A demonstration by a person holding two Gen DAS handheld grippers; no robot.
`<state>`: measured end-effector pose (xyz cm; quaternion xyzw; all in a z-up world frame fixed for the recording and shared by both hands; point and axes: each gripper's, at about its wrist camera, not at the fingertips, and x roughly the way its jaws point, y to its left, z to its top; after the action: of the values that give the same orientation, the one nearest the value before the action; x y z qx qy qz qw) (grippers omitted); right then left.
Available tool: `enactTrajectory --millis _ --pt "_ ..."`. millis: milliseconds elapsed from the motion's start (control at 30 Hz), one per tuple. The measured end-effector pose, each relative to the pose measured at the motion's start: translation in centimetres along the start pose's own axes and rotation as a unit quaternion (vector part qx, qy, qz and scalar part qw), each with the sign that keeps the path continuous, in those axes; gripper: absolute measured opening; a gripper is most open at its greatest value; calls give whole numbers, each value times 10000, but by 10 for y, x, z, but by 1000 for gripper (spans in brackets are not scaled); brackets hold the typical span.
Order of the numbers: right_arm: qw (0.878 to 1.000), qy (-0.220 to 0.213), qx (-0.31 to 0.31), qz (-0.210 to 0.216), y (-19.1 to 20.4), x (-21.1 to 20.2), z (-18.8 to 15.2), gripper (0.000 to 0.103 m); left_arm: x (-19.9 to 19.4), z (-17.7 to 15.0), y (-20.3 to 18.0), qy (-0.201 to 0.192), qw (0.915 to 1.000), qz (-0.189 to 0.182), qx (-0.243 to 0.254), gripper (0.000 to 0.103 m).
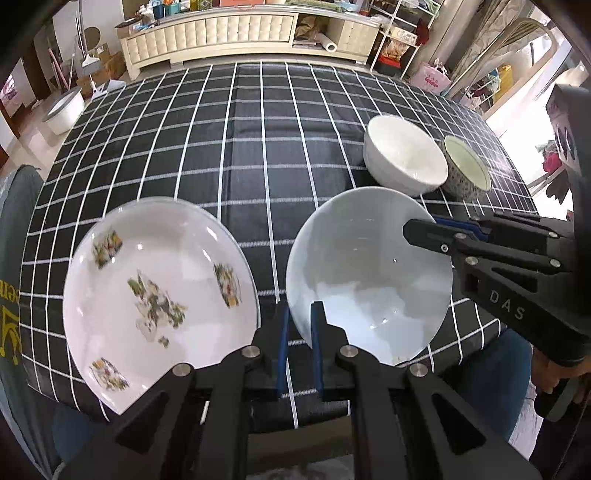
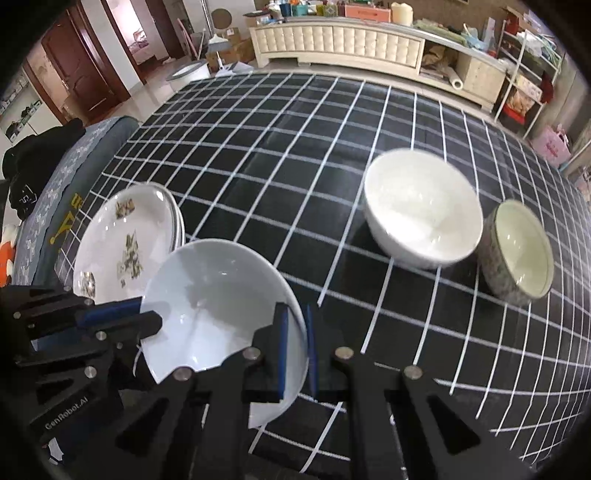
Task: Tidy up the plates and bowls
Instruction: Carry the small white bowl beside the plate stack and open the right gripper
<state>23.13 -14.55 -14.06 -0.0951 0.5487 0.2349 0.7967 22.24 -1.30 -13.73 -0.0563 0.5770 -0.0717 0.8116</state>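
A large pale bowl (image 1: 369, 266) (image 2: 218, 295) is held over the near part of the table by both grippers. My left gripper (image 1: 300, 307) (image 2: 149, 312) is shut on its left rim, blue pads on either side of the wall. My right gripper (image 1: 421, 225) (image 2: 294, 306) is shut on the opposite rim. Just left of the bowl lies a floral plate (image 1: 159, 280) (image 2: 129, 236), the top one of a small stack. Farther right a white bowl (image 1: 402, 155) (image 2: 421, 206) stands touching a smaller patterned bowl (image 1: 467, 168) (image 2: 521, 251).
A black tablecloth with white checks (image 1: 258, 147) (image 2: 295, 147) covers the table. A grey padded chair (image 2: 74, 155) stands at its left edge. A person's hand (image 1: 550, 376) grips the right tool. Past the far edge runs a low cream cabinet (image 1: 221, 33).
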Motion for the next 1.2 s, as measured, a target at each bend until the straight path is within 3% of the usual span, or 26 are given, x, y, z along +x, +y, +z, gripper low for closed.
enactTrajectory --millis 367,867,967,1067,1133,1200 --pt "9998 175 69 78 1 16 -6 13 19 -9 4 243 9997 -4 -73 10" --pt "9993 311 181 -42 -5 25 -3 13 28 6 9 106 9997 -209 -56 10" --pt "9993 193 10 -328 2 16 -4 13 23 5 10 23 9998 -161 -104 13" --pt "9993 63 161 -320 -2 4 -5 14 9 1 6 -235 9996 -164 -5 21" --pt "9992 -20 250 -325 -5 -7 -6 17 0 -2 5 -341 9993 -110 46 22" --pt "9989 -120 298 -344 -8 -17 -7 29 -9 -5 3 -429 9990 -91 62 22"
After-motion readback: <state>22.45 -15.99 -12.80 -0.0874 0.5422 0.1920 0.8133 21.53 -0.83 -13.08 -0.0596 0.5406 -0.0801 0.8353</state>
